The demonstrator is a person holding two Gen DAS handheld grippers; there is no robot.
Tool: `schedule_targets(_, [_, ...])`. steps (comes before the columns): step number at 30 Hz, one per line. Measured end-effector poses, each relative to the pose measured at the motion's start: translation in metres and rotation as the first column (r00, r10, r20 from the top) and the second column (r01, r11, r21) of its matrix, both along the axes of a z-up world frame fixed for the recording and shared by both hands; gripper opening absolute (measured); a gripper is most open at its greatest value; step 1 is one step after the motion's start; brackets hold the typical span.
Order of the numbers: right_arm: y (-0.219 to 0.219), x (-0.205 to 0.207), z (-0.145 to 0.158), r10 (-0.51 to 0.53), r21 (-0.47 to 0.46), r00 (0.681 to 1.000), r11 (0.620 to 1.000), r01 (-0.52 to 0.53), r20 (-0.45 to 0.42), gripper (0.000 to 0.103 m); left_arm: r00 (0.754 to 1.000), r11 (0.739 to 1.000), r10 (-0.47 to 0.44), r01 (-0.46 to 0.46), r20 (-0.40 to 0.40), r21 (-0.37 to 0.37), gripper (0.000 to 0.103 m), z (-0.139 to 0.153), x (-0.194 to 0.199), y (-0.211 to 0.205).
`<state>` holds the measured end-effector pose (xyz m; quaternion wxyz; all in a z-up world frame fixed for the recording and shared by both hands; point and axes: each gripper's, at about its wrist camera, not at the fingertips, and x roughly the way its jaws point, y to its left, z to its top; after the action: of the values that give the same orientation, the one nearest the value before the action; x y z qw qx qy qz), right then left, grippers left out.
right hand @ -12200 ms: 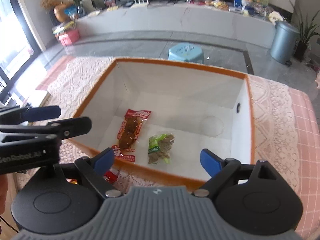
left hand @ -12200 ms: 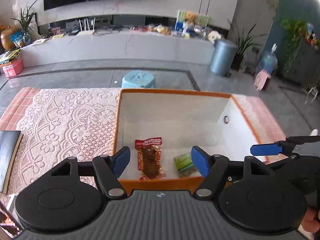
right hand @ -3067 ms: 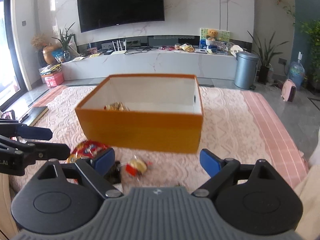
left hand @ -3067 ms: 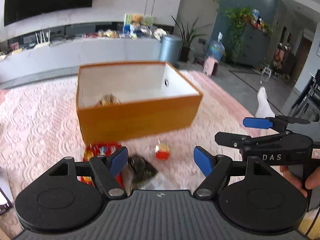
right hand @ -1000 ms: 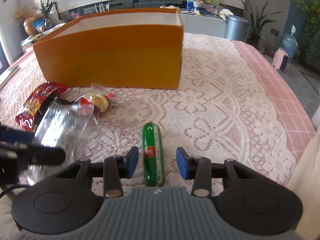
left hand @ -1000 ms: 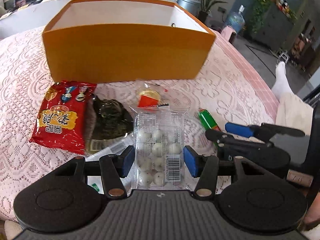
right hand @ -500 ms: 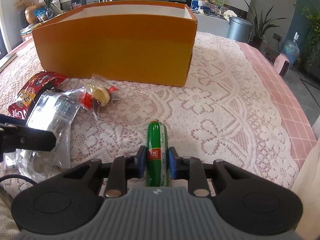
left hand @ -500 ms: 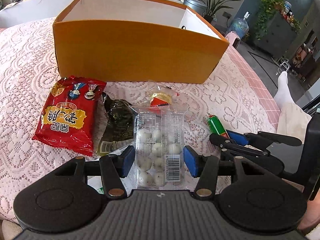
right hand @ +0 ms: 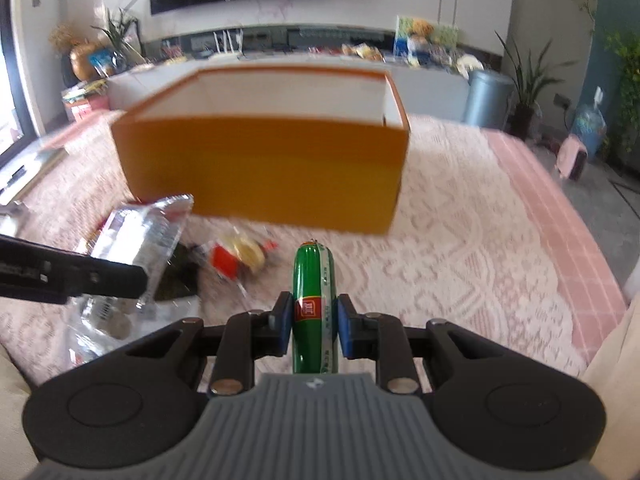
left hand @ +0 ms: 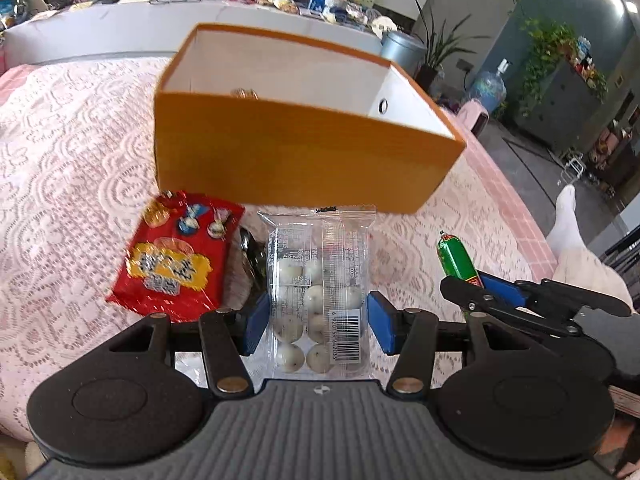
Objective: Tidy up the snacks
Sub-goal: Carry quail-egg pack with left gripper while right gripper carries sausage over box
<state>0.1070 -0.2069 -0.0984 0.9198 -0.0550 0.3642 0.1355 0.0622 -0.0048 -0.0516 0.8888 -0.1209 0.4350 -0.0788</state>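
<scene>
1. The left tongs [left hand: 316,328] are clamped on a clear bag of white balls [left hand: 318,292], one blue pad on each side.
2. The right tongs [right hand: 313,330] are squeezed tight on a green sausage [right hand: 314,300] that points to 12 o'clock.
3. A red snack bag [left hand: 178,260] lies at 10 o'clock from the left tongs, on the lace cloth [left hand: 72,184].
4. A small red and yellow snack [right hand: 240,258] lies at 11 o'clock from the right tongs.
5. The orange box [left hand: 296,160] sits behind them all at 12 o'clock, open on top.

Clear ball-snack pack [left hand: 318,292] and green sausage [right hand: 314,308], both gripped.
</scene>
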Motion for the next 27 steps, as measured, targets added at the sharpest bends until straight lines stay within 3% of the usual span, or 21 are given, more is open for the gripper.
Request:
schedule_targets(9, [0.014, 0.008, 0.046, 0.078, 0.016, 0.995, 0.997, -0.079, 0.069, 0.02, 0.996, 0.999, 0.035, -0.037, 0.083, 0.011, 0.061, 0.034, 0.009, 0.012])
schedule_targets(18, [0.022, 0.042, 0.094, 0.13, -0.004, 0.982, 0.991, -0.131, 0.135, 0.02, 0.985, 0.998, 0.018, -0.027, 0.169, 0.049, 0.061, 0.072, 0.043, 0.016])
schedule_targets(27, [0.032, 0.09, 0.114, 0.142, -0.047, 0.977, 0.99, -0.136, 0.162, 0.02, 0.984, 0.997, 0.015, -0.027, 0.177, 0.07, 0.061, 0.08, 0.079, 0.017])
